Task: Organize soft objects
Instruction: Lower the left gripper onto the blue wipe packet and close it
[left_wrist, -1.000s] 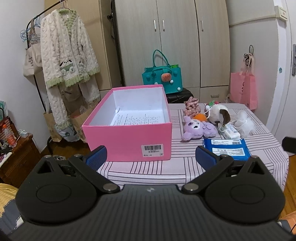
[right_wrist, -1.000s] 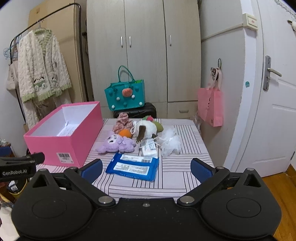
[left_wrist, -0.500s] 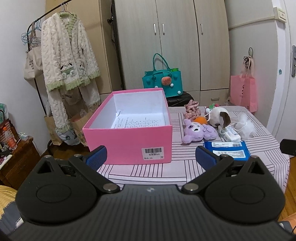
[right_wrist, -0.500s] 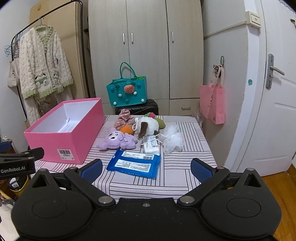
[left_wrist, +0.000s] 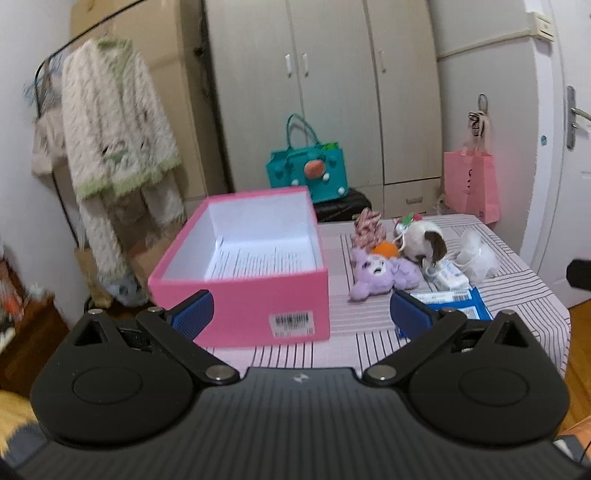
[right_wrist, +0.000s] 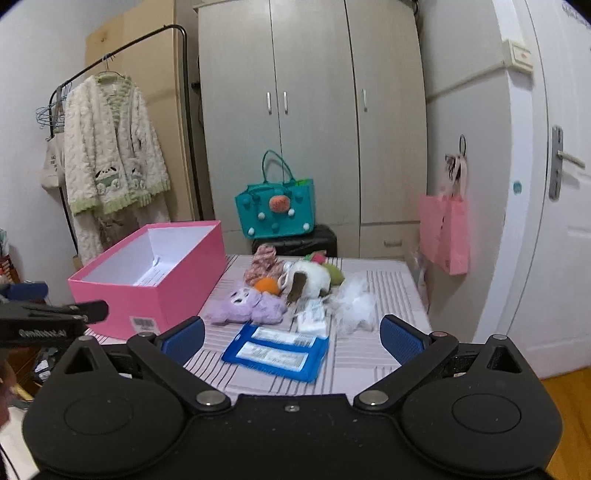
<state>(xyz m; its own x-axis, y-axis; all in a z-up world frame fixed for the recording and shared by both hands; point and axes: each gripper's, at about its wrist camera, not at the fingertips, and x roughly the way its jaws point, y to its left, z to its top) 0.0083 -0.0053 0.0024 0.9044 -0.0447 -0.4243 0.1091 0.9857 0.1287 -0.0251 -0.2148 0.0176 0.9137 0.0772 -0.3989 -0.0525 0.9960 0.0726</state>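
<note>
While both grippers hang level in front of the near table edge, neither touches anything. The left gripper (left_wrist: 300, 312) faces the short end of the pink box (left_wrist: 255, 291); the right gripper (right_wrist: 291, 338) faces the blue packet (right_wrist: 277, 352). From the right wrist view the left gripper's side shows at the far left edge, with white lettering on it, blurred, apparently "GenRobot.AI". Jaws on both: spread wide, blue pads well apart, nothing between them.

Striped table (right_wrist: 384, 295): the blue packet lies nearest, flat, with two white printed labels, text too small to read. Just behind it sits a small white tissue pack (right_wrist: 313, 317). Left of that, the purple plush (right_wrist: 251, 306) lies on its back, near the box's right wall. Beside the tissue pack on the right, a white mesh puff (right_wrist: 354, 299). Behind these: an orange ball (right_wrist: 267, 285), a white-and-brown plush (right_wrist: 306, 280), a pink patterned fabric piece (right_wrist: 263, 263).

The pink box is open, standing on the table's left part, with a barcode sticker (left_wrist: 291, 323) on its near end (digits unreadable) and a printed sheet on its floor.

Beyond the table: a teal bag (right_wrist: 275, 206) on a black case, a pink bag (right_wrist: 445, 232) hanging on the wall, a wardrobe (right_wrist: 314, 122), a cream cardigan (right_wrist: 110, 155) on a rack.
</note>
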